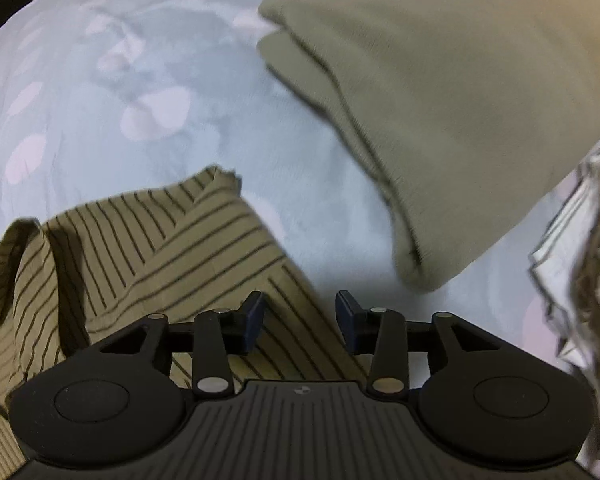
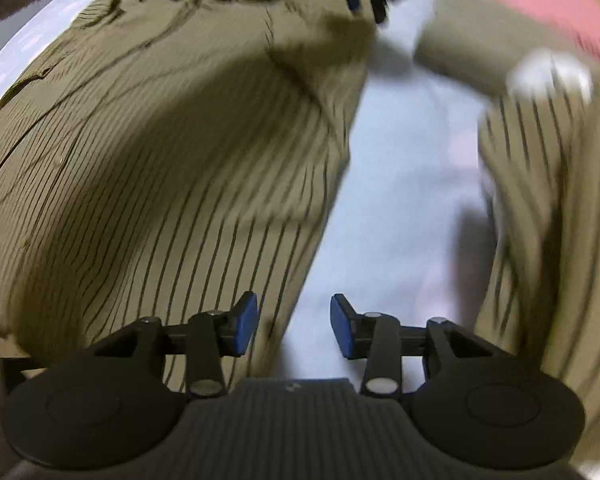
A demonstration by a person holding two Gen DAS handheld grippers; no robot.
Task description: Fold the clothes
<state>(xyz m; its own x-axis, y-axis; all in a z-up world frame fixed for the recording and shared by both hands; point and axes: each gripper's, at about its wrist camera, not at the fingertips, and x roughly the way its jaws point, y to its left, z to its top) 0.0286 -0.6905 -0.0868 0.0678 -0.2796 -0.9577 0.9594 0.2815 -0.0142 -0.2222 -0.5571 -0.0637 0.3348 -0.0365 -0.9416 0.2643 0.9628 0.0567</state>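
No readable writing is seen; the striped shirt is spread at eight o'clock beneath the left gripper, the right gripper over its edge, both parted and gripping nothing.

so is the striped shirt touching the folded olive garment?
Apart. In the left wrist view a strip of bare blue bedsheet separates the striped shirt from the folded olive garment.
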